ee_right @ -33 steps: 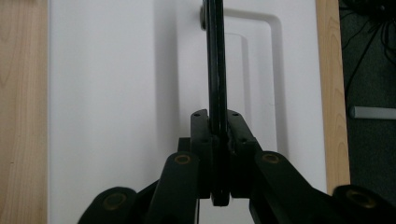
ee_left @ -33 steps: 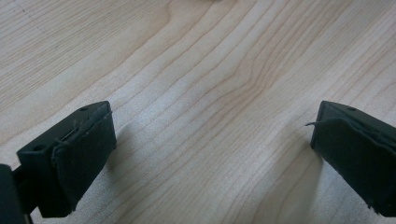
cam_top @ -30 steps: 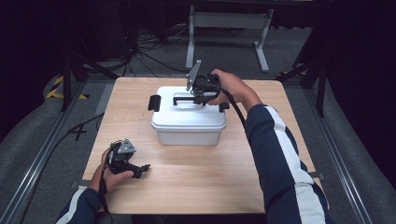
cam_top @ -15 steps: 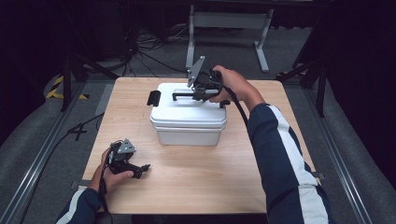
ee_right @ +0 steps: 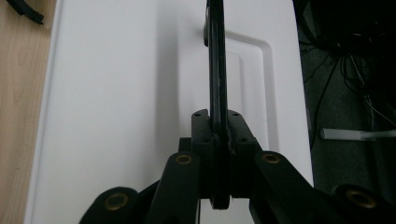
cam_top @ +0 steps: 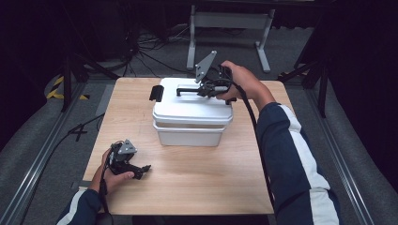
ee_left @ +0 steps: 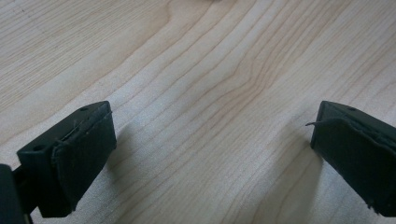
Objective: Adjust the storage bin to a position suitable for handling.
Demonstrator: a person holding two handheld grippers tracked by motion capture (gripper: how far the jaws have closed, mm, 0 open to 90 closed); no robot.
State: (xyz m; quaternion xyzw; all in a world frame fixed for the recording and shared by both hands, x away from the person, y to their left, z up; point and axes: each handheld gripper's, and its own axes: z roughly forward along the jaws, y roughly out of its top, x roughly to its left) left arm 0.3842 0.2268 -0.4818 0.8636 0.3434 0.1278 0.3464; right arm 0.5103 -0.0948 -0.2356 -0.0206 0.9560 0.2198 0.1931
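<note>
Handle (cam_top: 187,89): black bar, raised above the lid (cam_top: 187,105) of the white box (cam_top: 187,133) at mid-table; long axis runs left–right across the lid. Right gripper (cam_top: 211,87): clamped on the handle's right end, reaching in from the box's right side. Left gripper (cam_top: 136,169): jaws apart, holding nothing, resting on the table (cam_top: 211,187) near the front-left corner, well apart from the box.
</note>
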